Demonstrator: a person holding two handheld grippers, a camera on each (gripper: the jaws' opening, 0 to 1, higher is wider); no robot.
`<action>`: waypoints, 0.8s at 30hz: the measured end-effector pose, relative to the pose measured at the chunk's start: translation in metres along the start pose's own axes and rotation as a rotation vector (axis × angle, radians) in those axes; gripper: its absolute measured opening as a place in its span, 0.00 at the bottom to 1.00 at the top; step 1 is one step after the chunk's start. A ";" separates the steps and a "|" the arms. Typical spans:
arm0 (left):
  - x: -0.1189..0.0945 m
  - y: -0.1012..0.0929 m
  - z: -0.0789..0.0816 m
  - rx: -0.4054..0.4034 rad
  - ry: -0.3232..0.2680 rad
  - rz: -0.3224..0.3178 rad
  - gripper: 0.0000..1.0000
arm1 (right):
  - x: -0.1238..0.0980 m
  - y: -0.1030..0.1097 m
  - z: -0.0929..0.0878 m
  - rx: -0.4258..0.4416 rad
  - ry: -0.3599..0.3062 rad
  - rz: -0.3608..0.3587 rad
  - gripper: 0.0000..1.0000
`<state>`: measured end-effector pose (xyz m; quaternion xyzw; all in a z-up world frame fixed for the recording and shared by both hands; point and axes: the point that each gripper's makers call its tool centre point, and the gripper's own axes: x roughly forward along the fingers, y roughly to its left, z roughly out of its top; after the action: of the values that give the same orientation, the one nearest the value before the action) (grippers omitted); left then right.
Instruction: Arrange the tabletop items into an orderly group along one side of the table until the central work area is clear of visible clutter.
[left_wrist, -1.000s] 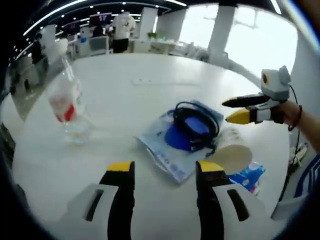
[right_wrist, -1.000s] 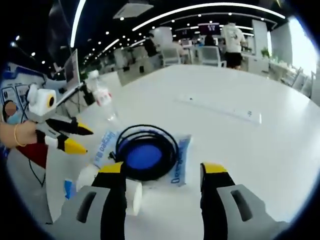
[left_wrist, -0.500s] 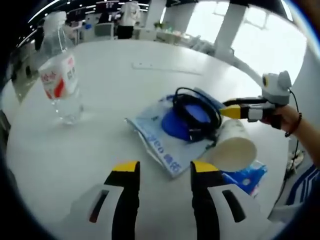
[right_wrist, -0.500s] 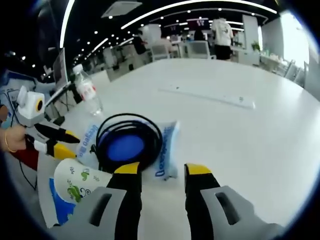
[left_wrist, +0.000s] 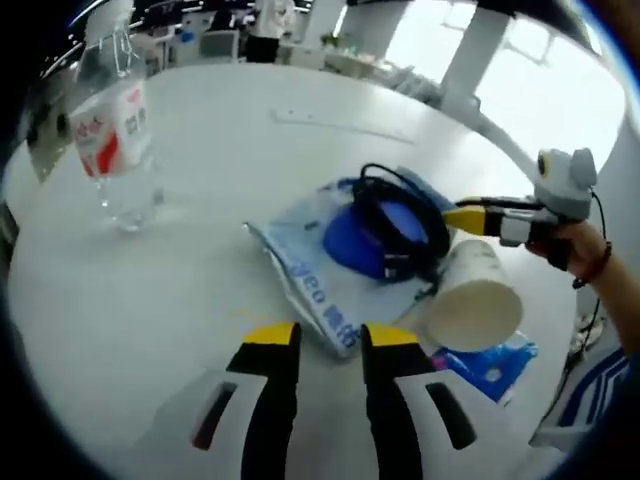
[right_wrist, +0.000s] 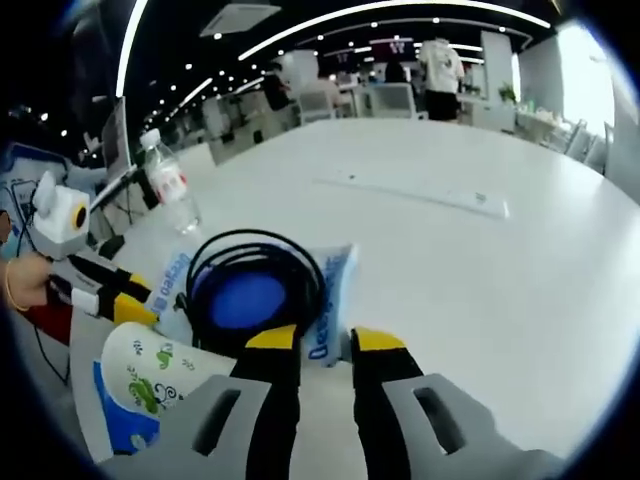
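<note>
**Both grippers narrow in on the pouch at the table's middle**

A wide white round table (left_wrist: 180, 290) in a bright open office carries the clutter near its centre: a pale blue printed pouch (left_wrist: 318, 280) with a coil of black cable (left_wrist: 400, 225) lying on top of it, a paper cup (left_wrist: 475, 300) on its side just beside the pouch, a blue packet (left_wrist: 495, 365) under or against the cup, and a water bottle (left_wrist: 110, 130) standing upright well apart from the rest.

Over the last second both pairs of jaws have drawn together. The left gripper (left_wrist: 320, 335) is now open only a narrow gap, its tips at the near corner of the pouch; the right gripper (right_wrist: 315, 340) is likewise nearly closed at the pouch's opposite edge. Whether either has actually pinched the material I cannot tell (the tips overlap the edge in both views, but contact is unclear). My reading is that a two-sided lift or drag of the pouch is being set up, so nothing is cleared yet.

Containers: the cup's mouth faces the left gripper view and looks empty; the bottle is clear, its water level hard to judge.
</note>
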<state>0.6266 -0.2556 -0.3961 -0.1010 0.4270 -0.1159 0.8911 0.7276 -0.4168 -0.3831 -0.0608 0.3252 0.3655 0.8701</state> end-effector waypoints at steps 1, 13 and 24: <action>0.000 -0.001 -0.001 0.000 0.003 -0.001 0.20 | 0.000 -0.003 -0.002 0.006 0.007 -0.008 0.11; 0.000 0.002 0.009 -0.021 -0.022 0.026 0.01 | 0.000 0.003 -0.001 0.003 -0.007 0.022 0.03; -0.002 0.009 0.030 0.093 -0.072 0.080 0.00 | -0.001 0.007 0.005 -0.036 -0.021 -0.007 0.01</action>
<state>0.6500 -0.2439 -0.3789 -0.0465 0.3926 -0.0961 0.9135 0.7255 -0.4108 -0.3774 -0.0736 0.3094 0.3690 0.8734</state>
